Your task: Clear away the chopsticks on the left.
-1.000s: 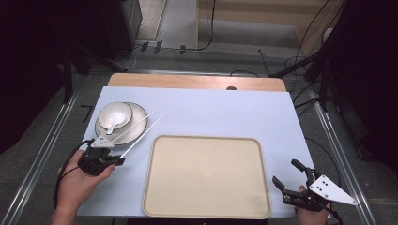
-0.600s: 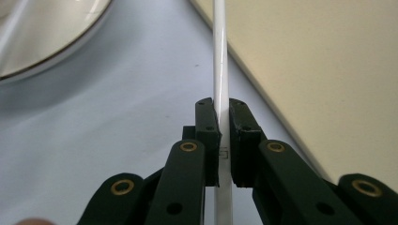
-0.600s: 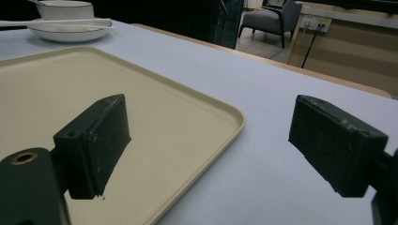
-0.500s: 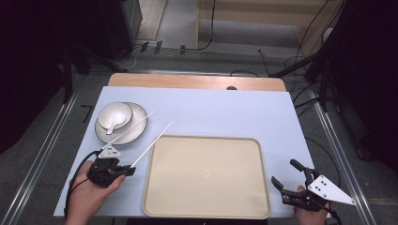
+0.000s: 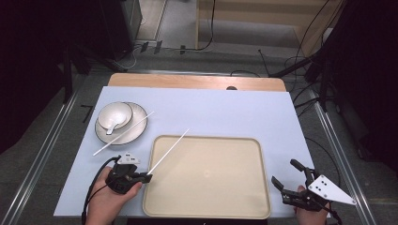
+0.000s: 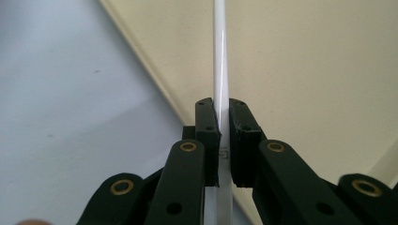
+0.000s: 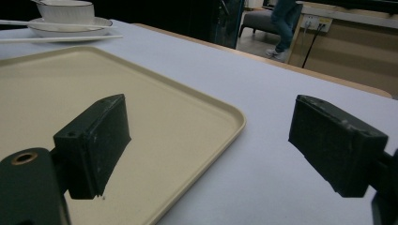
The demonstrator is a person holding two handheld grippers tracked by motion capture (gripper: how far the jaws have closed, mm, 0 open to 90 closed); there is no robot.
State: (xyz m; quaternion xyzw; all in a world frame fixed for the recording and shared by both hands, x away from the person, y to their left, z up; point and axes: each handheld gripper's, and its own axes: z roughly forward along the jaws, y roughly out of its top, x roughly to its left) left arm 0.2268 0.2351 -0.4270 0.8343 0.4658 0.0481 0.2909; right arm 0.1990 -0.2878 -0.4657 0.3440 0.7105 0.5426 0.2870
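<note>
Hidden under the black pads in the left gripper view: the held stretch of the white chopstick (image 6: 220, 70), with its near end blurred at the bottom edge and its far end cut by the top edge. Cut off at the bottom of the high view: the person's left hand (image 5: 105, 201) at the wrist, and the rear of the right gripper (image 5: 300, 183). In the right gripper view, cropped by the top edge: the standing person (image 7: 284, 26), from the waist up; likewise the bowl (image 7: 65, 9) at its rim. Too small to tell from above: what lies inside that bowl.
</note>
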